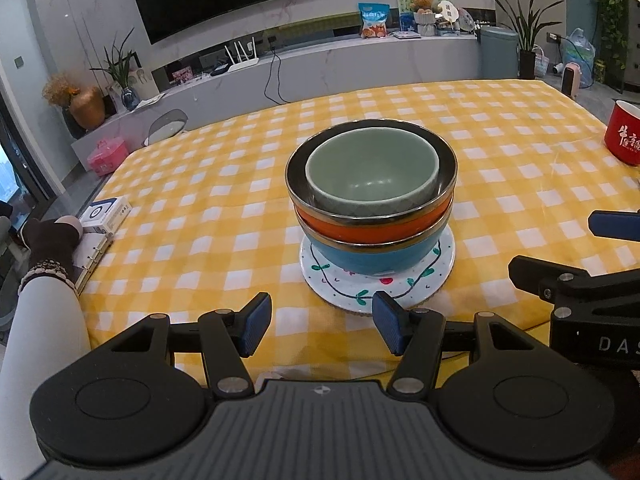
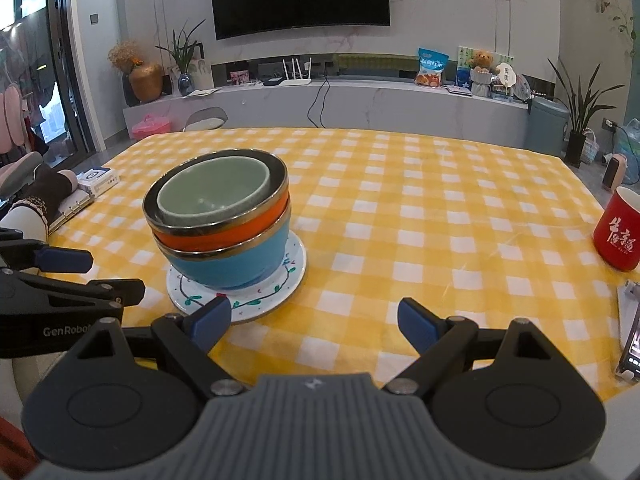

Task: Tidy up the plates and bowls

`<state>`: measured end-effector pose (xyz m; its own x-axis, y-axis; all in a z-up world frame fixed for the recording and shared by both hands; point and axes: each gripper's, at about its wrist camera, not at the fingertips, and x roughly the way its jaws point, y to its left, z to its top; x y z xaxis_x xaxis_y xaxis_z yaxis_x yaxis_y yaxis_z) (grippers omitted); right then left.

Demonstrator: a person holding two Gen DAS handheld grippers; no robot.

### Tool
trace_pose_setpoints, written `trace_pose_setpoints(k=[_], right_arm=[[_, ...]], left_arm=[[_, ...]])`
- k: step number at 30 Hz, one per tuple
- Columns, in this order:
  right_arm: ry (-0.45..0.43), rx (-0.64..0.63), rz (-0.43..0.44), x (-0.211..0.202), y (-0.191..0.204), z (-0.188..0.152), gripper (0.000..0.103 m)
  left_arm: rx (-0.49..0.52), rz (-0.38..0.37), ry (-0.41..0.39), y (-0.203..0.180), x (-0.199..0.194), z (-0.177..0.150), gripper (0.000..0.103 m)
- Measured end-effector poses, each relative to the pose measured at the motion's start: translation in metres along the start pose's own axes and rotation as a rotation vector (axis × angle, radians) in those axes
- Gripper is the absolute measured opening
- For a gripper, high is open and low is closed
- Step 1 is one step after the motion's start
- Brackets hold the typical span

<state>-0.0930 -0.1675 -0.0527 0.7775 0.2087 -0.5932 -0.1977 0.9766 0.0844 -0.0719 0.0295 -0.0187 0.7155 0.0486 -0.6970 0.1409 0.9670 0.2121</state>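
Note:
A stack stands mid-table: a pale green bowl [image 1: 372, 168] nested in an orange bowl [image 1: 372, 230], nested in a blue bowl [image 1: 372, 256], all on a white plate with a painted vine [image 1: 340, 286]. The stack also shows in the right wrist view: green bowl [image 2: 212, 192], orange bowl [image 2: 224, 238], blue bowl [image 2: 236, 264], plate [image 2: 256, 304]. My left gripper [image 1: 320, 326] is open and empty, just in front of the plate. My right gripper [image 2: 314, 326] is open and empty, in front and right of the stack.
A red mug [image 1: 622, 134] stands at the right edge, also in the right wrist view [image 2: 618, 230]. A white box [image 1: 106, 214] and a ring binder [image 1: 94, 254] lie at the left edge. A phone [image 2: 632, 332] lies at the right. Yellow checked cloth [image 2: 440, 208] covers the table.

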Motion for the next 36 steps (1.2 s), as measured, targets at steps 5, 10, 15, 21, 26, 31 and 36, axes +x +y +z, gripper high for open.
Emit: trace_pose_setpoints(k=[5,10,15,21,26,31,36], right_arm=[[-0.007,-0.007,-0.002,-0.0021,0.0018,-0.0001,0.089],[-0.006,-0.008,-0.001,-0.0027,0.002,-0.0013,0.089],[-0.007,-0.008,-0.002,-0.003,0.0014,-0.0015,0.089],[-0.006,-0.006,-0.003,-0.0026,0.0012,-0.0024,0.089],[-0.008,-0.005,-0.004,-0.0028,0.0011,-0.0021,0.089],[-0.008,-0.004,-0.004,-0.0027,0.0012,-0.002,0.089],[-0.008,-0.006,-0.004,-0.0025,0.0011,-0.0021,0.089]], left_arm=[[0.001,0.001,-0.003,-0.0003,-0.0008,0.0006,0.068],[0.001,0.002,-0.004,-0.0005,-0.0019,0.0009,0.068],[0.001,0.003,-0.007,-0.0007,-0.0031,0.0016,0.068],[0.005,0.003,-0.007,-0.0006,-0.003,0.0023,0.068],[0.005,0.003,-0.007,-0.0008,-0.0029,0.0022,0.068],[0.004,0.002,-0.007,-0.0008,-0.003,0.0022,0.068],[0.003,0.003,-0.007,-0.0005,-0.0031,0.0025,0.068]])
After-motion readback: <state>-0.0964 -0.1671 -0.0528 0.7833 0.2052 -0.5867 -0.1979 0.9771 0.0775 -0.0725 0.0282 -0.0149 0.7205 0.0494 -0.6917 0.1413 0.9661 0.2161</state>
